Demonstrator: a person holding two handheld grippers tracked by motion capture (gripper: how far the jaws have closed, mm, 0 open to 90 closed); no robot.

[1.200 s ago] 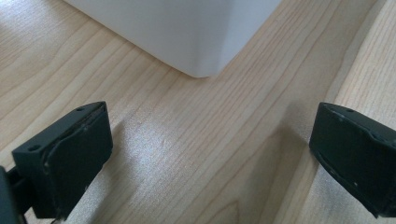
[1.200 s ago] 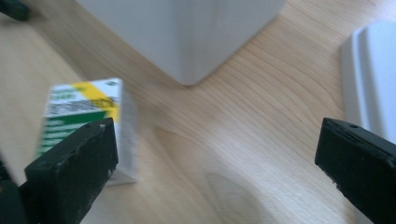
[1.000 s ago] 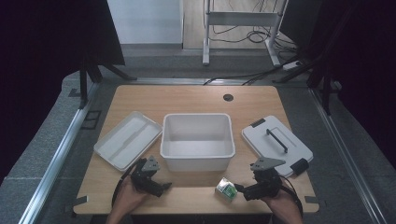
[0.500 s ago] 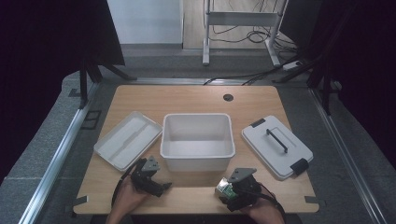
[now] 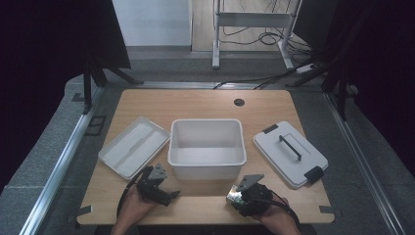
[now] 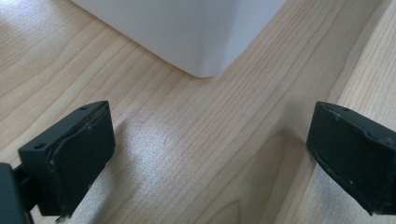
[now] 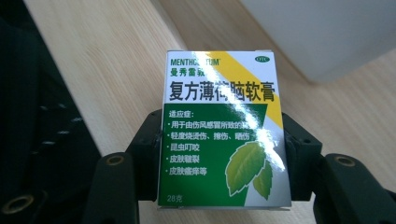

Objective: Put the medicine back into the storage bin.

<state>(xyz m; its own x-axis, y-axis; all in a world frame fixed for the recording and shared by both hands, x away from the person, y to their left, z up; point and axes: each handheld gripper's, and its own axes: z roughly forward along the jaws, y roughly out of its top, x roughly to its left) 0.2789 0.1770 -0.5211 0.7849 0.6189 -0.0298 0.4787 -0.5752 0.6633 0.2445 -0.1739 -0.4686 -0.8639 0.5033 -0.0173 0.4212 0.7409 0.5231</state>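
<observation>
A small green, white and yellow medicine box [image 7: 222,126] with leaf artwork lies on the wooden table [image 5: 205,105] near its front edge, just in front of the white bin [image 5: 206,161]. My right gripper [image 5: 238,196] has just been closing its jaws, and the box [image 5: 235,194] sits between them, with a black pad against each side. My left gripper [image 5: 171,196] rests low over the table at the front left. Its jaws stand wide open with nothing between them [image 6: 210,158], pointing toward the bin's corner [image 6: 187,32].
A shallow white tray [image 5: 133,146] lies left of the bin. A grey lid with a handle [image 5: 289,153] lies to its right. A round cable hole [image 5: 239,102] sits at the table's far side.
My right gripper moved left to the medicine box and its jaws closed in around it. The left gripper stayed where it was.
</observation>
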